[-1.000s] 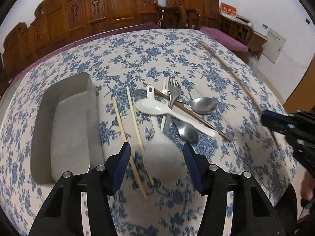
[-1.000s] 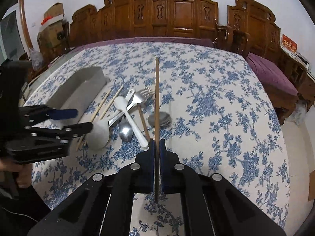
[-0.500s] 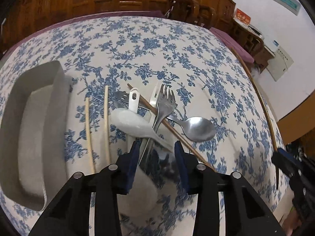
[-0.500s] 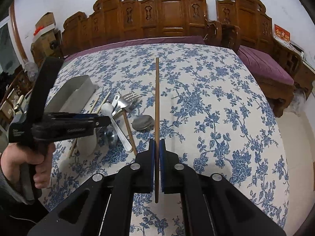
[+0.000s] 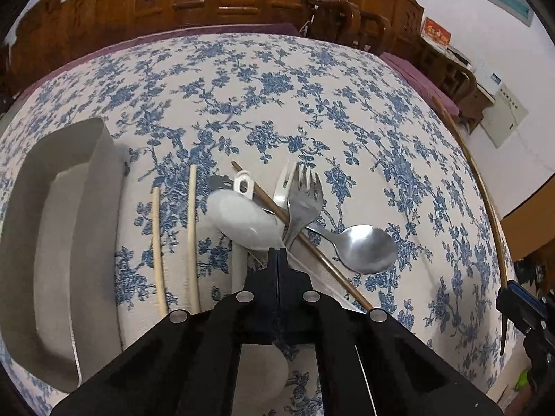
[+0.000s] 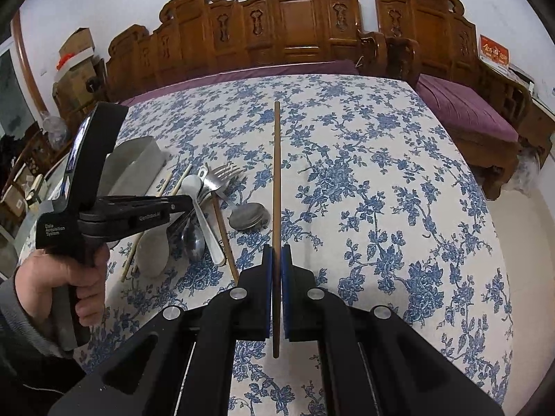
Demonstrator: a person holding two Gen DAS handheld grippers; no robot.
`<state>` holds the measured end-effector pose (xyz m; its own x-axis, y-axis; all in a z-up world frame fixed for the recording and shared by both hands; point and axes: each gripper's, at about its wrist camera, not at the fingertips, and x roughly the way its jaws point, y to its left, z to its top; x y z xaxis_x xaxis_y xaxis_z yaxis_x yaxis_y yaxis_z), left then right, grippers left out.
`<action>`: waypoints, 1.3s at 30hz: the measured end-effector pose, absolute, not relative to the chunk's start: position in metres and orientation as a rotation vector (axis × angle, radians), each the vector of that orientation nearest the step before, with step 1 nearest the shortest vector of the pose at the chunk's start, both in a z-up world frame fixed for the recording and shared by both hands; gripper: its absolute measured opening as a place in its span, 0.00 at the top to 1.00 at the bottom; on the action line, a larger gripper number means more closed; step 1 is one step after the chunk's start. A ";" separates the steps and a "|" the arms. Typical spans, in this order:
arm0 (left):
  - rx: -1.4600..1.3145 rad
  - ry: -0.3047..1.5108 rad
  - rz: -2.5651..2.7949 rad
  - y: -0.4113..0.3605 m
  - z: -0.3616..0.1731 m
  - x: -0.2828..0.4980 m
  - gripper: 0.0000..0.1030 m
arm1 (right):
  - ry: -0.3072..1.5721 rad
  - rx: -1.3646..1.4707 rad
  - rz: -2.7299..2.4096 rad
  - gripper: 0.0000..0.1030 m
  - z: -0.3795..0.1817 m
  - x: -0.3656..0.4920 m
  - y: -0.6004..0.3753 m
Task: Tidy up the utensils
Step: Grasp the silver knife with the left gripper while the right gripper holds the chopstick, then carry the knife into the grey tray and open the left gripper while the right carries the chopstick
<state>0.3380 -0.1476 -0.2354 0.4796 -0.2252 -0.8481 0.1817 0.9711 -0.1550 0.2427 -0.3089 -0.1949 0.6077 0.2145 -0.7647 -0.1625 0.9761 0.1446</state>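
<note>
My left gripper (image 5: pixel 277 250) is shut on the handle of a white ceramic spoon (image 5: pixel 242 216) in a pile of utensils; it also shows in the right wrist view (image 6: pixel 187 202). In the pile lie a steel fork (image 5: pixel 305 196), a steel spoon (image 5: pixel 364 248), a dark brown chopstick (image 5: pixel 322 260) and two pale chopsticks (image 5: pixel 191 232). A grey tray (image 5: pixel 104 180) lies to the left of the pile. My right gripper (image 6: pixel 276 253) is shut on another dark brown chopstick (image 6: pixel 276 173) and holds it above the table, pointing away.
The table has a blue floral cloth (image 6: pixel 364 180). Carved wooden benches (image 6: pixel 295 27) with purple cushions (image 6: pixel 464 107) stand behind and to the right. Cardboard boxes (image 6: pixel 74 55) are stacked at the far left.
My left gripper has moved forward into the pile and closed from open onto the white spoon's handle. My right gripper holds its chopstick as before.
</note>
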 end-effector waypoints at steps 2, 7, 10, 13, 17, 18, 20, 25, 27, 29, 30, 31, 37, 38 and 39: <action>-0.058 1.029 -0.254 -0.145 -0.232 0.337 1.00 | 0.892 0.058 0.221 0.94 -0.195 0.243 -0.308; -0.078 1.056 -0.269 -0.146 -0.229 0.336 0.99 | 0.892 0.052 0.224 0.94 -0.196 0.241 -0.304; -0.086 1.068 -0.259 -0.149 -0.232 0.335 0.75 | 0.893 0.049 0.225 0.94 -0.196 0.242 -0.304; -0.051 1.068 -0.243 -0.156 -0.237 0.335 0.64 | 0.894 0.048 0.225 0.94 -0.196 0.242 -0.304; -0.002 1.081 -0.229 -0.163 -0.246 0.343 0.64 | 0.893 0.052 0.224 0.94 -0.196 0.242 -0.305; -0.006 1.084 -0.218 -0.162 -0.247 0.347 0.64 | 0.893 0.053 0.224 0.94 -0.196 0.242 -0.305; -0.019 1.083 -0.211 -0.159 -0.247 0.351 0.65 | 0.894 0.056 0.223 0.94 -0.196 0.242 -0.306; -0.055 1.057 -0.235 -0.153 -0.241 0.354 0.87 | 0.895 0.056 0.223 0.94 -0.197 0.243 -0.308; -0.057 1.030 -0.229 -0.151 -0.236 0.352 0.89 | 0.896 0.054 0.224 0.94 -0.197 0.243 -0.307; -0.077 1.011 -0.238 -0.148 -0.230 0.350 0.91 | 0.896 0.052 0.223 0.94 -0.197 0.242 -0.306; -0.084 1.005 -0.244 -0.147 -0.228 0.350 0.93 | 0.897 0.050 0.224 0.94 -0.197 0.242 -0.306; -0.090 0.996 -0.252 -0.145 -0.226 0.349 0.94 | 0.897 0.048 0.224 0.94 -0.198 0.242 -0.305; -0.074 0.957 -0.281 -0.143 -0.206 0.339 0.97 | 0.897 0.037 0.232 0.94 -0.198 0.240 -0.298; -0.073 0.952 -0.287 -0.142 -0.203 0.337 0.97 | 0.896 0.034 0.233 0.94 -0.198 0.240 -0.297; -0.073 0.943 -0.297 -0.141 -0.198 0.334 0.97 | 0.894 0.031 0.234 0.94 -0.198 0.239 -0.296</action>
<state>0.3337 -0.1410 -0.1982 0.5499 -0.2824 -0.7860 0.2192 0.9569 -0.1904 0.2395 -0.2956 -0.1975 0.6027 0.2152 -0.7684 -0.1896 0.9740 0.1241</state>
